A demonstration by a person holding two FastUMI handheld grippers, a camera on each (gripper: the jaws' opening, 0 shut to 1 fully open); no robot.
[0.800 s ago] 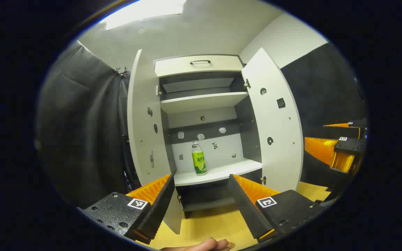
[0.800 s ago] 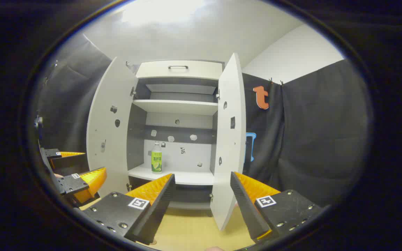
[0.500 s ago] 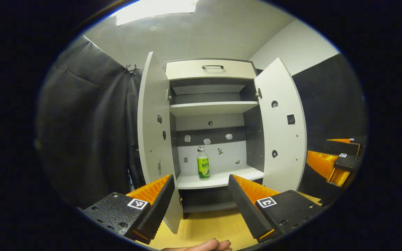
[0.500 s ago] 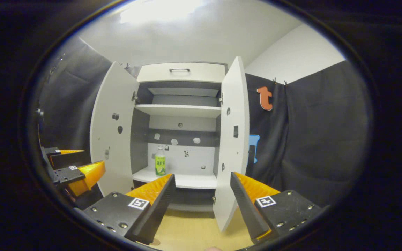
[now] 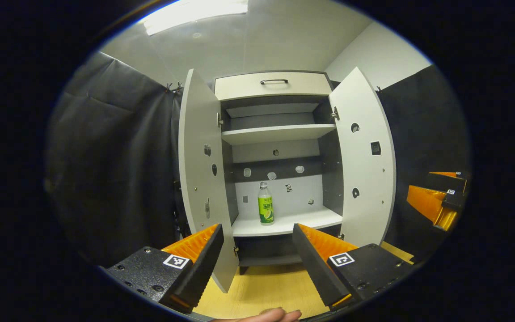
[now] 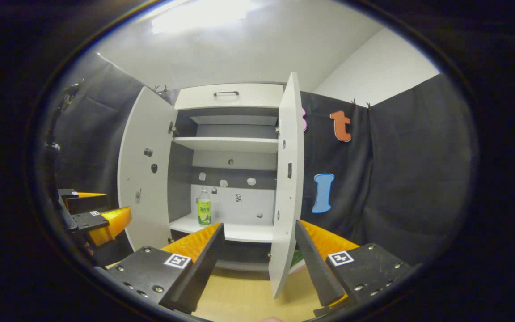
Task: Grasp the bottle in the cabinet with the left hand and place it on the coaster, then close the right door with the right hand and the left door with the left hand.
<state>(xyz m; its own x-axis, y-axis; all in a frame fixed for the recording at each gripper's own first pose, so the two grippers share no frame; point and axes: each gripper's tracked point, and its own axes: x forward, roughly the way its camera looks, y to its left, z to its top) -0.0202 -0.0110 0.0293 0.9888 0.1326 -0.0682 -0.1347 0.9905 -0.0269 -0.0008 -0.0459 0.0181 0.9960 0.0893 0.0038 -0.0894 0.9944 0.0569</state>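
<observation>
Nothing of the task looks done yet, judging from how things lie. The bottle [image 5: 265, 204] stands upright on the lower shelf [image 5: 286, 223] of the cabinet [image 5: 273, 85], toward the left side of that shelf and clear of the walls; in the right gripper view it shows at the same spot [image 6: 204, 213]. Both doors hang wide open — the left door [image 5: 199, 179] and the right door [image 5: 365, 165] swing out toward the viewer, and in the right gripper view the right door [image 6: 286, 188] is seen almost edge-on. The left gripper [image 5: 257, 255] is held well short of the cabinet with its jaws spread wide and nothing between them, roughly lined up with the bottle beyond. The right gripper [image 6: 259, 255] is likewise spread open and empty, near the free edge of the right door but not touching it; it also appears at the right edge of the left gripper view [image 5: 436, 201]. A bare patch of the wooden table [image 5: 262, 290] lies below the cabinet, and a fingertip of the person's hand [image 5: 271, 316] shows at the bottom; a small round shape just by it might be the coaster, but I cannot tell. Left to do, then, is everything — reach in and take the bottle, set it on the coaster, shut the right door, then the left.
</observation>
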